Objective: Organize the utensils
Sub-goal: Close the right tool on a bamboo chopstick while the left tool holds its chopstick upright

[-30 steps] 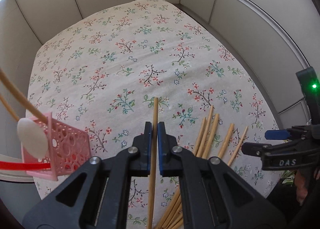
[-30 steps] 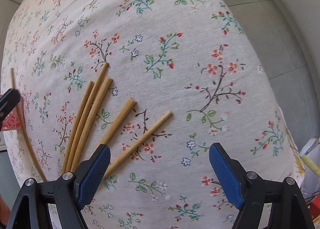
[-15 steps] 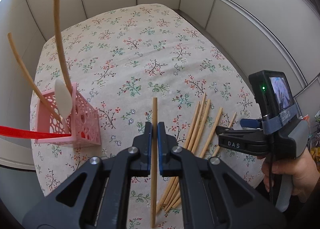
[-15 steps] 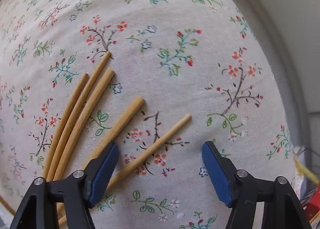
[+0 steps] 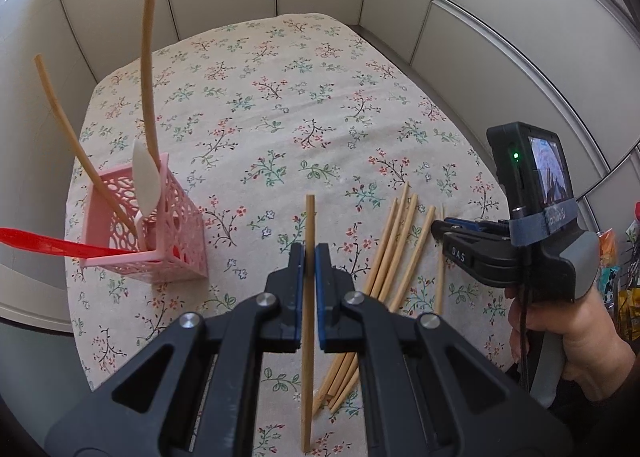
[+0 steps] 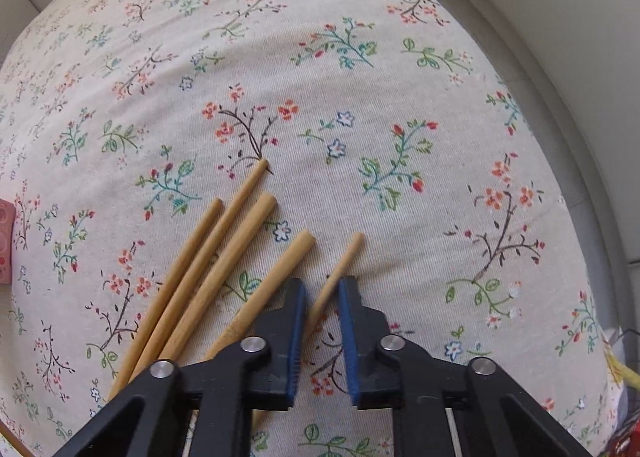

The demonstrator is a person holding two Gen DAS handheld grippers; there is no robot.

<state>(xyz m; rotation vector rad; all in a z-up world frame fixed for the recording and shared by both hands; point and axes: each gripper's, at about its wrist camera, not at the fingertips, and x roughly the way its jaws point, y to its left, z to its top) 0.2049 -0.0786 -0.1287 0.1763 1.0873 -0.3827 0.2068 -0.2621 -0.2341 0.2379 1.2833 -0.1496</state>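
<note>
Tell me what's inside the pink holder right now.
The pink holder holds two wooden chopsticks, a white spoon and a red utensil sticking out over its rim. Its floor and the utensils' lower ends are hidden behind the perforated walls.

The left tool [image 5: 308,253] is raised above the desk [image 5: 280,105], pointing forward toward the far side, its two blue-padded jaws pressed tight against a single wooden stick [image 5: 308,337] that runs lengthwise between them. The right tool [image 6: 322,293] sits low at the near right of the desk, tilted down toward the surface; its jaws are narrowed to a small gap that straddles one chopstick [image 6: 340,261] without visibly pinching it. In the left wrist view the person's right hand [image 5: 568,333] wraps around the grey pistol grip of that tool, fingers curled on the handle, wrist entering from the near right corner.
</note>
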